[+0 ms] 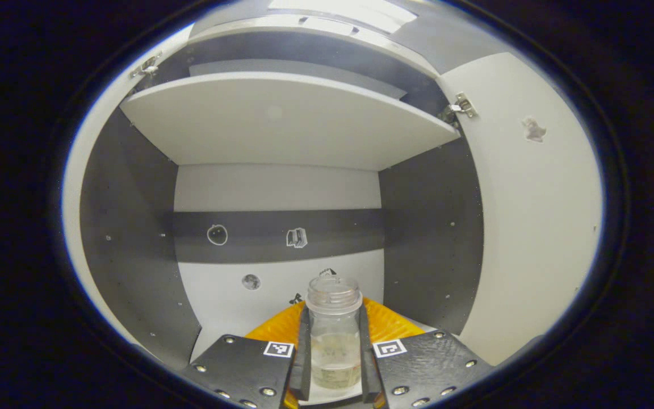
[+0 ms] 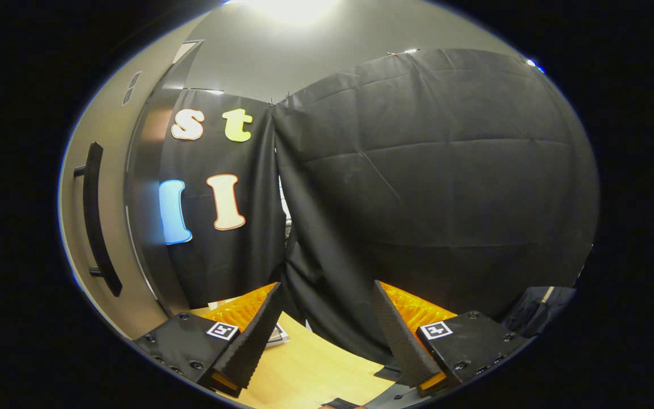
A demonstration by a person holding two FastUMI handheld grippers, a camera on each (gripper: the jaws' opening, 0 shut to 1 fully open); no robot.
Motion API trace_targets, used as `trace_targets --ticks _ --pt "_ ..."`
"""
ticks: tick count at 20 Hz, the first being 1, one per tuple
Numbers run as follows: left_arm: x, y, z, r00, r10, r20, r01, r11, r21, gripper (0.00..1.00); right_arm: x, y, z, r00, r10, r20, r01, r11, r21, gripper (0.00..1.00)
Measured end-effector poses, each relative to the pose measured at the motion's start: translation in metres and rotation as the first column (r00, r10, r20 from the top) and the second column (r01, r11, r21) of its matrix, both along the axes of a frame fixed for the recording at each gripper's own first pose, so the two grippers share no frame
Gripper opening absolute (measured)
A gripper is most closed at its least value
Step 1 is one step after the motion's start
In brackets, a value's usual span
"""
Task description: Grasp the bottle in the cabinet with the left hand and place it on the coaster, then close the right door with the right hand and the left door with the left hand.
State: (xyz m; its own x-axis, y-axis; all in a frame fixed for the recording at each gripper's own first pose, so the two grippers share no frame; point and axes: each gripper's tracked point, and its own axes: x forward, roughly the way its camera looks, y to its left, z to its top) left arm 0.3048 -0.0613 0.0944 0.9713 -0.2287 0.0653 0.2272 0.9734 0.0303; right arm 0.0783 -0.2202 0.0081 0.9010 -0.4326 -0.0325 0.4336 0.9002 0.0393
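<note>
On my left tongs (image 1: 334, 355) and right tongs (image 2: 327, 335) I see dark textured plates, silver screws and square black-and-white markers.

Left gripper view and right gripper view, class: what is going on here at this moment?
The left gripper is shut on a small clear bottle inside the open cabinet, under the shelf. The bottle has no cap on and holds a little liquid. The right gripper is open and holds nothing, over a wooden table near a door with a dark handle.
</note>
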Motion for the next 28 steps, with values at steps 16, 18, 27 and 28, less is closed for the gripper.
trace_targets --ticks 16,18,27,28 --pt "-0.155 -0.004 -0.078 0.995 -0.097 -0.038 0.091 0.989 -0.117 0.44 -0.026 0.027 0.024 0.995 0.100 0.025 -0.099 0.994 -0.039 0.96" --pt "-0.165 -0.009 -0.105 0.990 -0.117 -0.080 0.107 0.988 -0.111 0.43 -0.032 0.029 0.028 0.995 0.094 0.032 -0.093 0.995 -0.032 0.96" --pt "-0.214 -0.061 -0.216 0.957 -0.230 -0.179 0.224 0.973 -0.055 0.36 -0.069 0.036 0.044 0.994 0.077 0.072 -0.072 0.995 -0.073 0.96" --pt "-0.219 -0.067 -0.228 0.951 -0.248 -0.185 0.240 0.969 -0.063 0.36 -0.074 0.037 0.044 0.994 0.080 0.073 -0.074 0.994 -0.076 0.96"
